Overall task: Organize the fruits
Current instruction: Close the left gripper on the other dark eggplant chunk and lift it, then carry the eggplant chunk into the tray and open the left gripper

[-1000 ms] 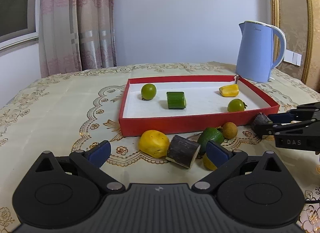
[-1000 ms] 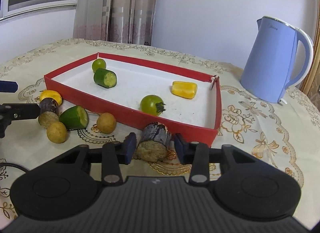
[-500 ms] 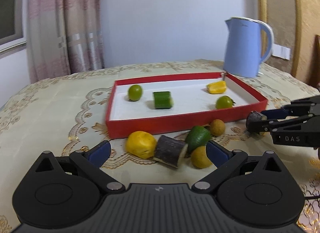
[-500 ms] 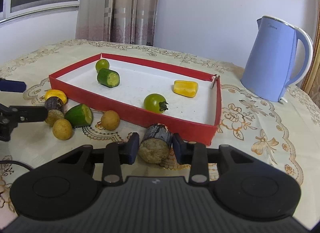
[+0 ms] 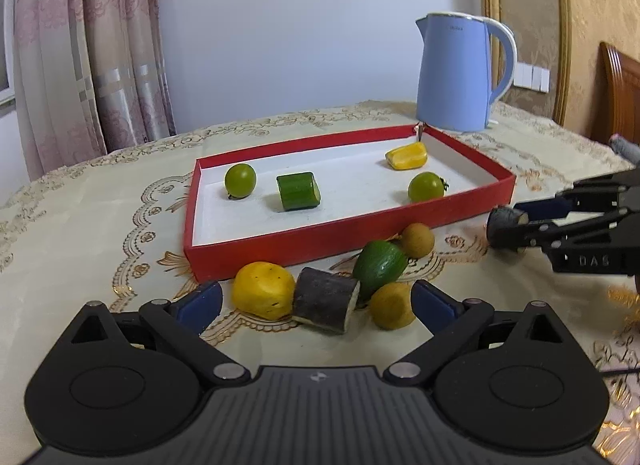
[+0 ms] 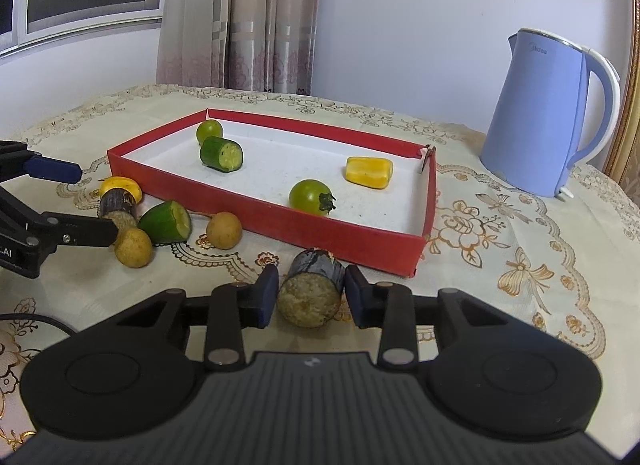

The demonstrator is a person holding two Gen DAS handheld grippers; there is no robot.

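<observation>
A red tray [image 5: 340,231] [image 6: 256,207] holds two green tomatoes, a cucumber piece [image 5: 298,191] and a yellow piece [image 5: 406,156]. My right gripper [image 6: 311,294] is shut on a dark sugarcane stub [image 6: 312,287] [image 5: 504,225] just outside the tray's near corner. My left gripper [image 5: 316,299] is open around loose fruit on the cloth: a yellow fruit [image 5: 262,288], another dark sugarcane piece [image 5: 326,299], a green cut fruit [image 5: 380,264] and a tan round fruit [image 5: 392,305]. A second tan round fruit [image 5: 417,240] lies by the tray wall.
A blue electric kettle [image 5: 460,73] [image 6: 548,117] stands behind the tray on the patterned tablecloth. Curtains and a wall lie beyond the table's far edge. A wooden chair back [image 5: 620,93] is at the right.
My left gripper has swung rightward and closed in on the loose fruit. My right gripper has closed more tightly on the sugarcane stub and held its place.
</observation>
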